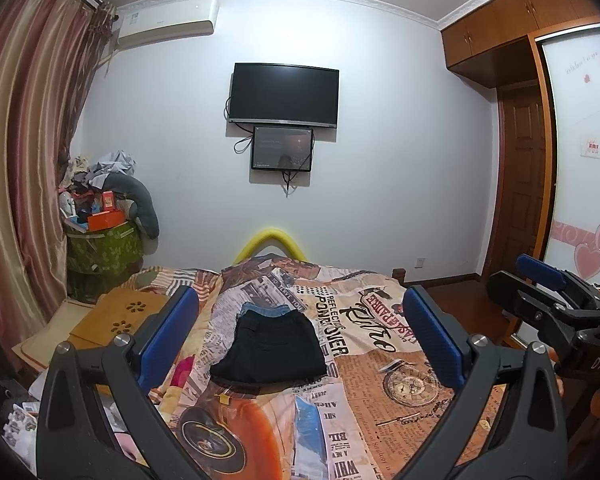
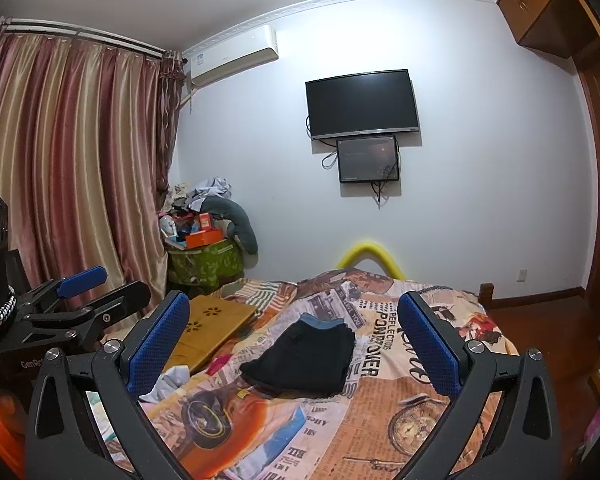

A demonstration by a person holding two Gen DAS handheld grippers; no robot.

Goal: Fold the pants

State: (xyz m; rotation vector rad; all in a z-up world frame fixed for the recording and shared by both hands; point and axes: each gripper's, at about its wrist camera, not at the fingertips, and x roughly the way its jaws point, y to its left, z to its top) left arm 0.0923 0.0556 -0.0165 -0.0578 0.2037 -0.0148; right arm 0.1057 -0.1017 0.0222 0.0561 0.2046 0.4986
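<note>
Left wrist view: the black pants point(image 1: 270, 350) lie folded in a compact stack on the bed's printed cover point(image 1: 380, 392), their far end over a blue garment point(image 1: 266, 309). The left tool point(image 1: 300, 334) hangs above the bed, fingers spread wide and holding nothing. The right tool point(image 2: 294, 344) is likewise spread and empty, with a wooden lap tray point(image 2: 210, 330) lying left of the pants.

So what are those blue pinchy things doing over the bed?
Those are two hand-held tongs a person uses to fold pants. Right now the left tongs and right tongs are both open, holding nothing, raised above the bed. The black pants lie already folded into a neat bundle on the newspaper-print bedspread, on top of a folded blue denim garment peeking out behind. Nothing is touching the pants at this moment.
</note>
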